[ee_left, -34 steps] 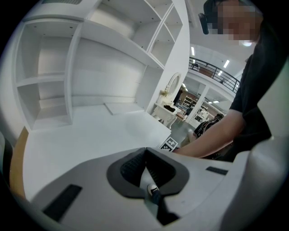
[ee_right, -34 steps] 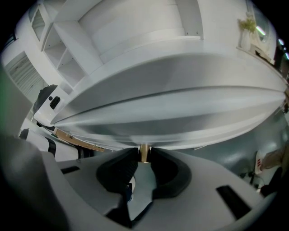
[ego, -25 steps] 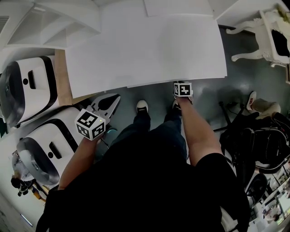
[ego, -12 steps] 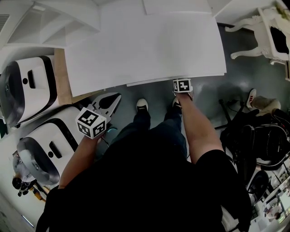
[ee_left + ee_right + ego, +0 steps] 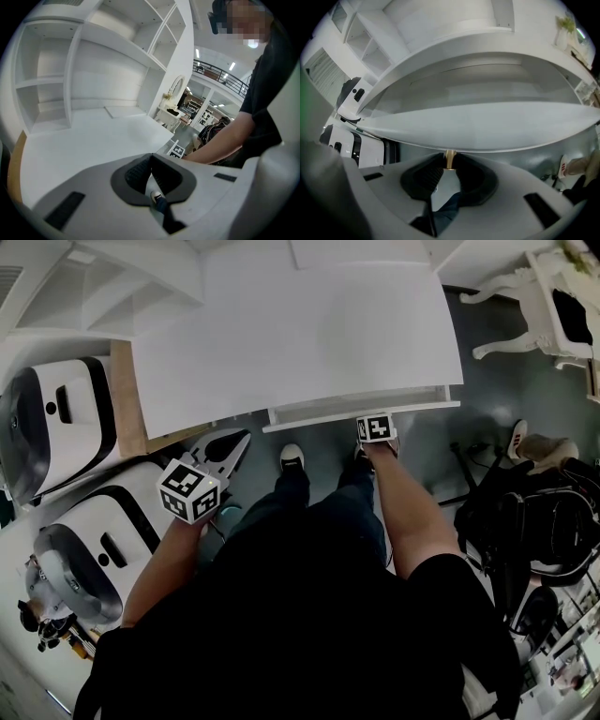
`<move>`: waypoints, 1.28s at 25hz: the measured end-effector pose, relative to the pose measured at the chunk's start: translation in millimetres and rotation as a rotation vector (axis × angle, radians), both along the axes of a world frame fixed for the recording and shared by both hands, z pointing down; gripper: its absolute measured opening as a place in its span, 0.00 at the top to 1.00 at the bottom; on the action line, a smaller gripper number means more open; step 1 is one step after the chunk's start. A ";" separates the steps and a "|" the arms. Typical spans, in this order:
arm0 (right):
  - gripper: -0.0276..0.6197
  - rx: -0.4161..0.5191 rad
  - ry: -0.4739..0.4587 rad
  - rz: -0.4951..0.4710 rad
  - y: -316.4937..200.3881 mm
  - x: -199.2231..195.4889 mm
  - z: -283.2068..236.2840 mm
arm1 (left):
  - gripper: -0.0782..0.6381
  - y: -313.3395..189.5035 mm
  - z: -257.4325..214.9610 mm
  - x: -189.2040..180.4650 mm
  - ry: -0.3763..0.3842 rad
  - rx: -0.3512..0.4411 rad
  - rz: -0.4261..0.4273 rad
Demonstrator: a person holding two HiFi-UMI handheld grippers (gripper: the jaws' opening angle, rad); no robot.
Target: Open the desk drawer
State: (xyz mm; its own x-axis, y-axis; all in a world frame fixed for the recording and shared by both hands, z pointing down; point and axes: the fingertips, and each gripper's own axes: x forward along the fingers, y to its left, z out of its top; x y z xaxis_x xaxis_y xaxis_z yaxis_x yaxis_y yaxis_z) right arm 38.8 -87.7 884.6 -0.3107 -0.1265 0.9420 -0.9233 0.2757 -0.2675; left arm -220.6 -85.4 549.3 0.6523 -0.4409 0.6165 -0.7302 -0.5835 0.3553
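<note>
The white desk [image 5: 291,334] fills the top of the head view. Its drawer [image 5: 361,407] stands a little way out from under the front edge. In the right gripper view the drawer front [image 5: 487,126] curves across the picture, with a small brass knob [image 5: 450,158] below it. My right gripper [image 5: 450,162] is shut on that knob; in the head view only its marker cube [image 5: 377,427] shows, right at the drawer's front. My left gripper [image 5: 223,450] hangs beside the desk's left front corner, its pads [image 5: 140,169] together with nothing between them.
Two white rounded machines [image 5: 56,423] [image 5: 94,545] stand at the left, close to my left arm. White shelves [image 5: 94,287] rise at the desk's back left. A white ornate chair [image 5: 548,310] and a black bag [image 5: 534,531] are on the right. The person's shoes [image 5: 292,459] are beneath the drawer.
The drawer has slid out from under the desktop toward the person, and my right gripper has come back with it. The left gripper has stayed in place.
</note>
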 end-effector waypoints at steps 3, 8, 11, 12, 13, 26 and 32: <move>0.82 -0.016 0.004 -0.011 14.3 2.1 1.0 | 0.88 4.4 0.2 4.8 0.002 0.000 0.009; 0.82 -0.030 0.003 -0.016 37.7 6.9 1.1 | 0.88 15.0 0.8 13.0 0.005 -0.001 0.022; 0.82 -0.029 0.004 -0.022 49.3 9.0 1.8 | 0.88 19.8 0.7 16.4 0.002 0.001 0.031; 0.82 -0.029 0.005 -0.023 53.4 9.6 2.0 | 0.88 21.2 0.4 17.6 0.002 0.003 0.033; 0.82 -0.031 0.006 -0.023 57.8 10.4 2.3 | 0.88 22.7 0.1 18.9 0.002 0.004 0.035; 0.82 -0.049 0.004 -0.012 118.2 18.8 2.2 | 0.88 50.2 -4.8 41.9 0.004 0.014 0.098; 0.82 -0.055 0.000 -0.006 142.7 22.6 1.5 | 0.88 56.7 -7.9 51.5 -0.001 0.020 0.130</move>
